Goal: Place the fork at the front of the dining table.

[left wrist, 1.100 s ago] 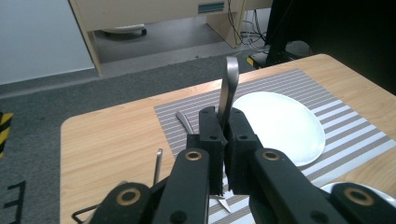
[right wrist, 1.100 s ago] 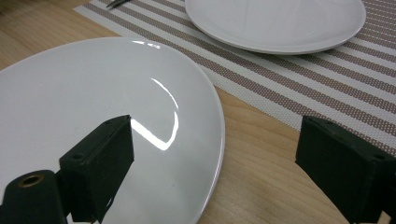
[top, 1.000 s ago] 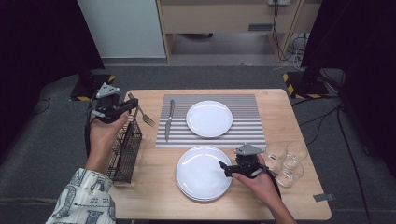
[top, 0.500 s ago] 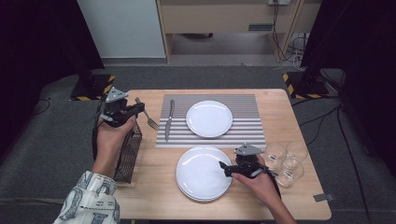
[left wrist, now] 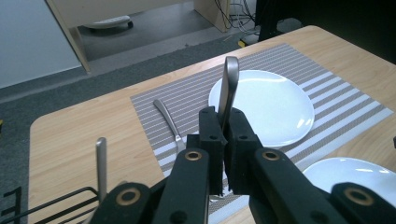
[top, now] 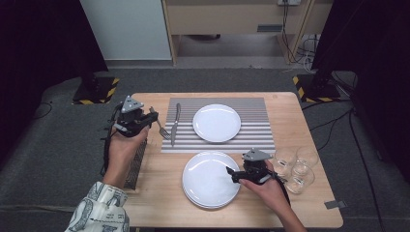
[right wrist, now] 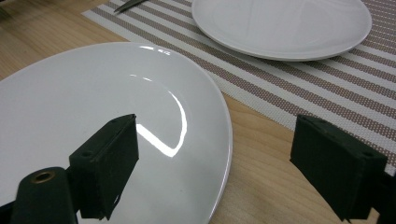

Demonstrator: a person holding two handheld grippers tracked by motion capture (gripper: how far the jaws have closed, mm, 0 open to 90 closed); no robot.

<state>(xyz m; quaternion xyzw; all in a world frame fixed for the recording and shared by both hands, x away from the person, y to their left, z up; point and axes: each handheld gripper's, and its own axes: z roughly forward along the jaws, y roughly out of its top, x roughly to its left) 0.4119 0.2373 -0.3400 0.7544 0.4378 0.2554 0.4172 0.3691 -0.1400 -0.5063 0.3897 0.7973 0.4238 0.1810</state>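
Left gripper view shows our left gripper (left wrist: 224, 154) clamped on a fork (left wrist: 228, 91) by its handle, above the mat (left wrist: 327, 100); we judge it light, stiff, slippery; our right gripper (right wrist: 215, 172) stands apart over the near plate (right wrist: 70, 93)

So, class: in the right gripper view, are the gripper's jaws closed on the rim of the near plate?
No, the right gripper stands open, jaws astride the near plate rim without pressing it.

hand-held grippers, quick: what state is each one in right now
Left hand-held gripper: closed on a fork, above the placemat's left edge.
Right hand-held gripper: open, holding nothing, jaws straddling the near plate's rim.
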